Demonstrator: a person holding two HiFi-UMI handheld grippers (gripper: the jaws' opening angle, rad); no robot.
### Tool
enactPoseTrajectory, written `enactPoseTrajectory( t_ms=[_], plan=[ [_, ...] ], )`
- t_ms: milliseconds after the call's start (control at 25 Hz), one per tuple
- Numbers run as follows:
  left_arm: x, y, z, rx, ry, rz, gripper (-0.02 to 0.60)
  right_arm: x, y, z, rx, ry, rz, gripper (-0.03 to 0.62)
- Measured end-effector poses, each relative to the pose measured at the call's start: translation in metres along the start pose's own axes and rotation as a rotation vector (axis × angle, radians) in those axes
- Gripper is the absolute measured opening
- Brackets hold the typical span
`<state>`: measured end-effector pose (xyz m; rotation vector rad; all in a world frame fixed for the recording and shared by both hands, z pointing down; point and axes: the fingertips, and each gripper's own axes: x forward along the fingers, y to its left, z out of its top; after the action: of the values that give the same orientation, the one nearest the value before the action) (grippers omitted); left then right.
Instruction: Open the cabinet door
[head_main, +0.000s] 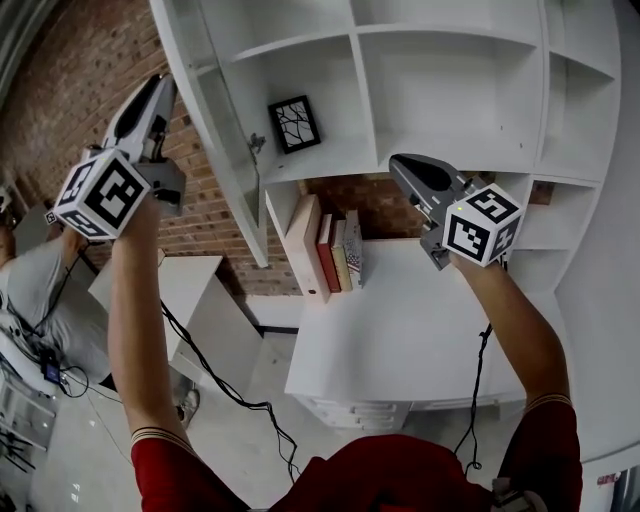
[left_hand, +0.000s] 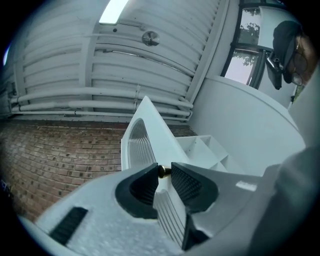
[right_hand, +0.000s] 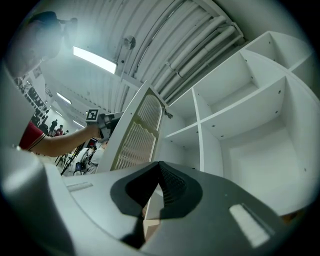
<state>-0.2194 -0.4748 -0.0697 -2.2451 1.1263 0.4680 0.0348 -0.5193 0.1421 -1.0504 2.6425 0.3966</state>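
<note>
Left gripper (left_hand: 163, 175) is pinching the brass knob (left_hand: 162, 171) at its tips; cabinet door (head_main: 215, 140) is standing swung wide off the shelves (head_main: 440, 90). Right gripper (right_hand: 157, 171) is idling closed, empty. Shallow pinch is probably risking a slip-off.

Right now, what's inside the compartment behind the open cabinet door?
One black-framed picture stands inside; nothing else shows. The open cabinet door covers the far-left strip, so anything there is unseen.

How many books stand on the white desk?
4, upright in one row at the desk's back left: tall pale book, red book, yellowish book, patterned book. A thinner one could be hidden.
</note>
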Motion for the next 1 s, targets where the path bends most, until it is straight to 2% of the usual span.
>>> enactPoseTrajectory(
  t_ms=[360,680,920,1000],
  plan=[
    [-0.045,0.051,0.019,-0.052,-0.022,0.035,0.074,0.013,0.041,0.006,-0.003,0.018,-0.029,0.012],
    [-0.059,0.082,0.001,-0.058,-0.009,0.067,0.052,0.017,0.054,-0.012,-0.009,0.029,-0.044,0.012],
    [-0.06,0.093,-0.002,-0.025,0.013,0.04,0.049,0.013,0.07,-0.009,-0.019,0.045,-0.084,0.012],
    [-0.061,0.096,0.0,-0.036,0.002,0.05,0.04,0.01,0.074,-0.008,-0.021,0.054,-0.097,0.012]
  ],
)
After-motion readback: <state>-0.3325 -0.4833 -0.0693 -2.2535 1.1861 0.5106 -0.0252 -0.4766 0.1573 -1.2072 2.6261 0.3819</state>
